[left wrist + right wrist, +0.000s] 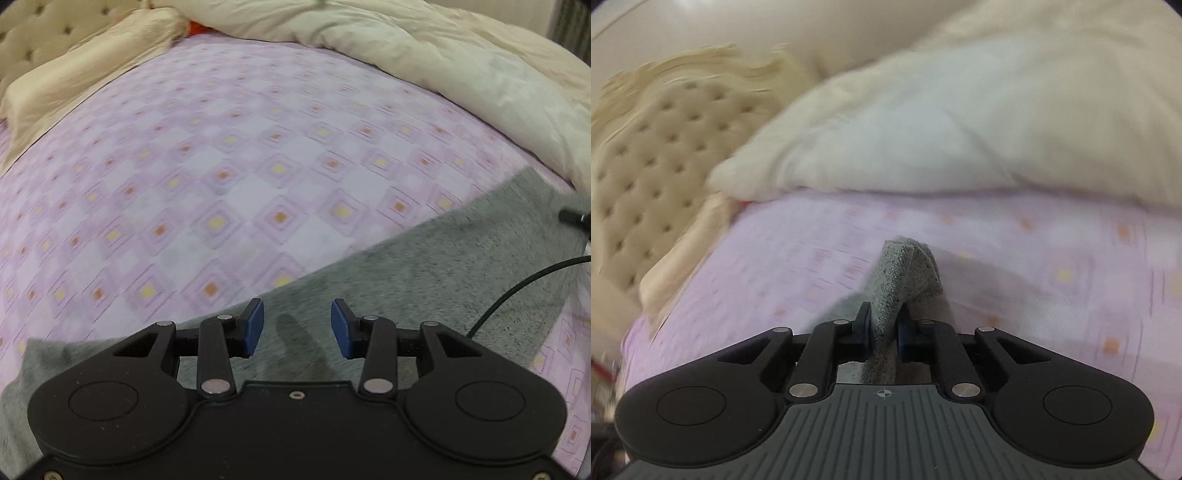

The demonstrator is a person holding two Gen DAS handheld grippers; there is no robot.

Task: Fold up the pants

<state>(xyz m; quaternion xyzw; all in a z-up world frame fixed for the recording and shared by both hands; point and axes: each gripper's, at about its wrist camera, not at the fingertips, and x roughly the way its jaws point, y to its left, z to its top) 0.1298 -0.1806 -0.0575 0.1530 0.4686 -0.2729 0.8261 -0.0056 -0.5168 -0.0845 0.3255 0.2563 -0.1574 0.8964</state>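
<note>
The grey pants (424, 266) lie spread on the pink bedsheet (221, 166), near the cream duvet (443, 74). The right gripper (884, 328) is clamped on a bunched corner of the pants, raised off the sheet. The left gripper (297, 328) hovers over the cloth with its jaws apart and nothing between them. No finished fold shows; the folding seems barely begun, with every fold left.

Pants (424, 266) on bedsheet (221, 166); duvet (443, 66) behind; headboard (26, 33) left.
</note>
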